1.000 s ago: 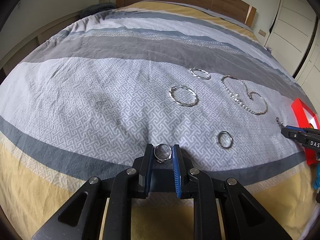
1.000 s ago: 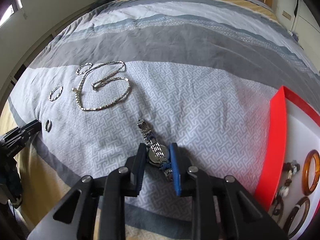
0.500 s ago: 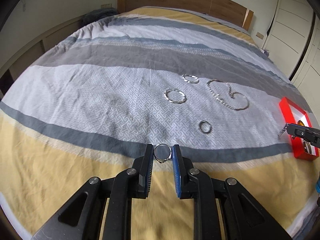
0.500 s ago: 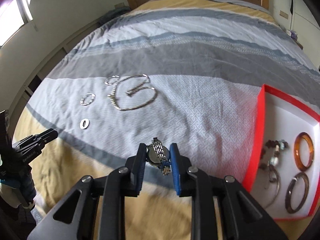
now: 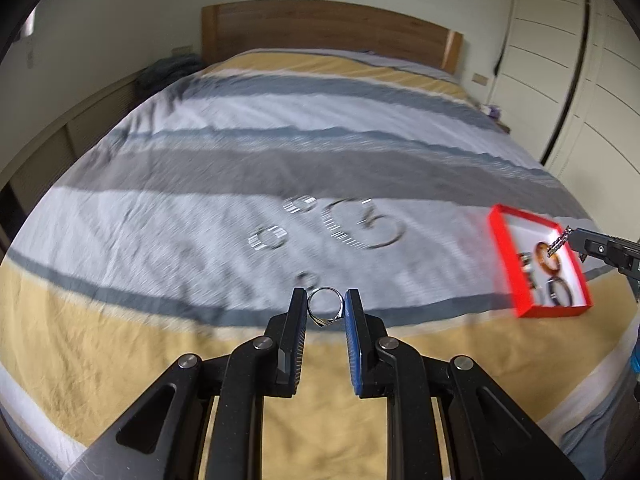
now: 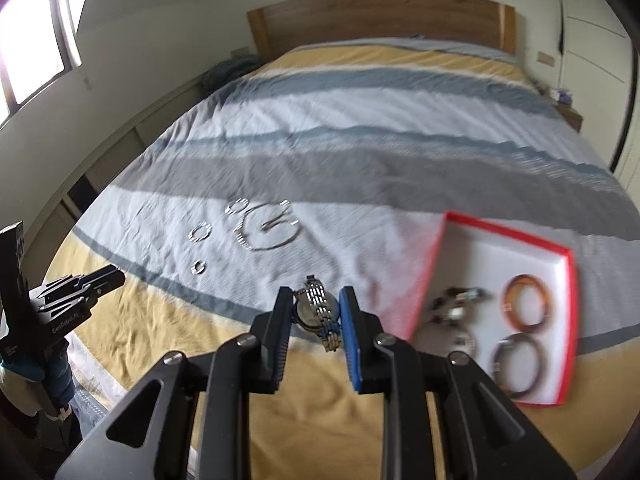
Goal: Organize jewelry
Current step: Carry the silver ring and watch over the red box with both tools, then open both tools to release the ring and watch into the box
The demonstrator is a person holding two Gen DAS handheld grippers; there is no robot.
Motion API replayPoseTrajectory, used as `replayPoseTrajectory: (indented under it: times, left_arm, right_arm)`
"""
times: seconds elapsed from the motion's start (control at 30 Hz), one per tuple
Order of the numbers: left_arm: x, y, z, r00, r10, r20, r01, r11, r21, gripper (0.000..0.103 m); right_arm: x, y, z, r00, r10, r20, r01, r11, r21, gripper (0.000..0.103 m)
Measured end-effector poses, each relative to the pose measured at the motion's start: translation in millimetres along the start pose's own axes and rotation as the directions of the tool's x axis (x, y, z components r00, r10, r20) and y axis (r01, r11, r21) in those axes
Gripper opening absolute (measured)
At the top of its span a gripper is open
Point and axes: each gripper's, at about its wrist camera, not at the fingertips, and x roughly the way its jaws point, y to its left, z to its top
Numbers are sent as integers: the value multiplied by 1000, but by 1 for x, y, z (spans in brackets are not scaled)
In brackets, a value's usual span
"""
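Note:
My left gripper (image 5: pixel 325 303) is shut on a silver ring (image 5: pixel 327 309), held high above the bed. My right gripper (image 6: pixel 314 306) is shut on a silver watch (image 6: pixel 316 312) with a metal link band, also lifted; it shows at the right edge of the left wrist view (image 5: pixel 578 236) over the tray. A red tray (image 6: pixel 440 264) with a white inside lies to the right and holds an amber bangle (image 6: pixel 527 300), dark bangles (image 6: pixel 520 364) and beaded pieces. A chain necklace (image 6: pixel 268 228), two silver bracelets (image 6: pixel 200 233) and a small ring (image 6: pixel 198 267) lie on the bedspread.
The bed has a striped grey, white and yellow cover (image 5: pixel 200 184) and a wooden headboard (image 5: pixel 328 28). White wardrobe doors (image 5: pixel 576 80) stand at the right. A low shelf runs along the left wall (image 6: pixel 120 148). The left gripper shows at the left of the right wrist view (image 6: pixel 80 284).
Both grippers have risen and pulled back from the bedspread with the ring and the watch. The right gripper has swung toward the red tray.

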Motion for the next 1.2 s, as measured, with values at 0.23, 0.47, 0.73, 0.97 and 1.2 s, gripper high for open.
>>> replayPoseTrajectory:
  times: [0.23,0.47,0.73,0.97,1.2]
  left_arm:
    - [19,-99,52,994,-106,14,104,990,100,18]
    - [85,-213,87,975,-216,-53,222,960,173,18]
    - [190,-294,79,960,-221,-171,258,937,235,18]
    - [236,-306,63,953,-194,-234,253,934,252,18]
    - [252,-304,62,938,-188,-291,259,938,229,19]
  right_arm:
    - [-29,-78,24,995,-88,49,85,995,52,22]
    - [-3,-164,40,989,-148,25,143,982,125,22]
    - [78,-228,24,988,-133,-80,146,972,184,22]
    - [124,-244,10,980,-132,-152,157,973,167,22]
    - [140,-243,7,962,-182,-203,208,971,119,23]
